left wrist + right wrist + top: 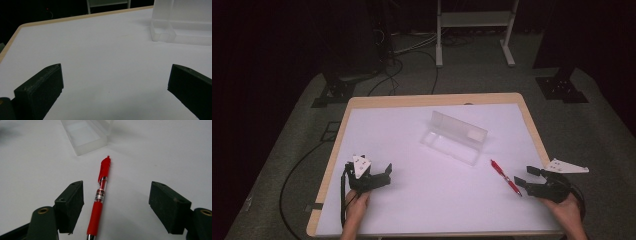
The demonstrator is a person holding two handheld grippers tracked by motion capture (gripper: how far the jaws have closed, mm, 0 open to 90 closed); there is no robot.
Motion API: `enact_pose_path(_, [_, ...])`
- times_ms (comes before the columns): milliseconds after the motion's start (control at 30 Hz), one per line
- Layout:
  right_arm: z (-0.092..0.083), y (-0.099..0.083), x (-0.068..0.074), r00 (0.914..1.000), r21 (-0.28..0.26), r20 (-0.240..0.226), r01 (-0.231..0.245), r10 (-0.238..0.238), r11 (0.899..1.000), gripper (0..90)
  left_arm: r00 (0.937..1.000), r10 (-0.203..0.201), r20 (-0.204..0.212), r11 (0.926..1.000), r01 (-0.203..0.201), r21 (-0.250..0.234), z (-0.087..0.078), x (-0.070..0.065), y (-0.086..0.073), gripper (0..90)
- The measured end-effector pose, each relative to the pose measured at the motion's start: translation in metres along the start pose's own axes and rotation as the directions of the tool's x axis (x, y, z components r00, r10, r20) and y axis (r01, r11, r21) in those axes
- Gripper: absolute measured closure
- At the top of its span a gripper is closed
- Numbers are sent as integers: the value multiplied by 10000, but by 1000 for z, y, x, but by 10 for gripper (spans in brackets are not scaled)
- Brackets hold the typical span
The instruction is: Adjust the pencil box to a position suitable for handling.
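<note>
1. Red plastic marks the pen [505, 177], which is being left flat on the white surface [422, 200], just beside the near end of the clear case [454, 137].
2. The right claw [116, 205] is being held wide apart around the pen's grip end, nothing clamped.
3. The left claw [374, 176] is being kept apart and empty, well to the left of the case.
4. A slip is being risked: the pen lies close to one jaw, so an off-centre closing could roll it away.
</note>
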State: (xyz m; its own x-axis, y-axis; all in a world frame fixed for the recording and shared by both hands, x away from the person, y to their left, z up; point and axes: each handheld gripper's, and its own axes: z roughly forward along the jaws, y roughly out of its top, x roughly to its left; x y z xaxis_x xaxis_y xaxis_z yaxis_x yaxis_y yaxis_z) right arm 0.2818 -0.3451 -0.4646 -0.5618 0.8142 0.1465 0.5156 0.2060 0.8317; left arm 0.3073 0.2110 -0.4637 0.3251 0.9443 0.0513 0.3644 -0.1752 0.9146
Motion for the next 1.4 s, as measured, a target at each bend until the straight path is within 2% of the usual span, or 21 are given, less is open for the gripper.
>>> enact_pose_path(33, [0, 0, 0, 10000, 4, -3, 8, -8, 10000, 274, 9998, -184, 15, 9998, 184, -15, 0, 1, 0, 0])
enact_pose_path(200, [-2, 2, 4, 9997, 57, -61, 251, -251, 9997, 284, 9981, -588, 180, 9982, 590, -105, -2, 7, -1, 0])
enact_pose_path(333, [-6, 8, 8, 9990, -45, -82, 432, -432, 9991, 284, 9982, -549, 247, 9983, 554, -173, -2, 7, -2, 0])
enact_pose_path(400, [-7, 11, 8, 9988, -115, -291, 402, -405, 9991, 284, 9986, -463, 259, 9988, 467, -157, -2, 6, -2, 0])
enact_pose_path(533, [-5, 17, 10, 9981, -39, -418, 457, -459, 9989, 283, 9988, -401, 281, 9991, 405, -136, -3, 5, -2, 0])
enact_pose_path(767, [3, 29, 19, 9946, 245, -575, 877, -862, 9958, 273, 9988, -401, 265, 9991, 404, -103, -2, 5, -2, 0])
enact_pose_path(1033, [11, 59, 33, 9844, 232, -929, 1523, -1496, 9881, 265, 9990, -375, 251, 9993, 376, -51, -2, 5, -2, 0])
enact_pose_path(1267, [23, 84, 47, 9702, 257, -1280, 2106, -2057, 9772, 265, 9990, -343, 284, 9994, 345, -58, -2, 5, -2, 0])
enact_pose_path(1400, [28, 92, 52, 9658, 317, -1431, 2228, -2162, 9743, 264, 9990, -342, 292, 9994, 344, -58, -2, 5, -2, 0])
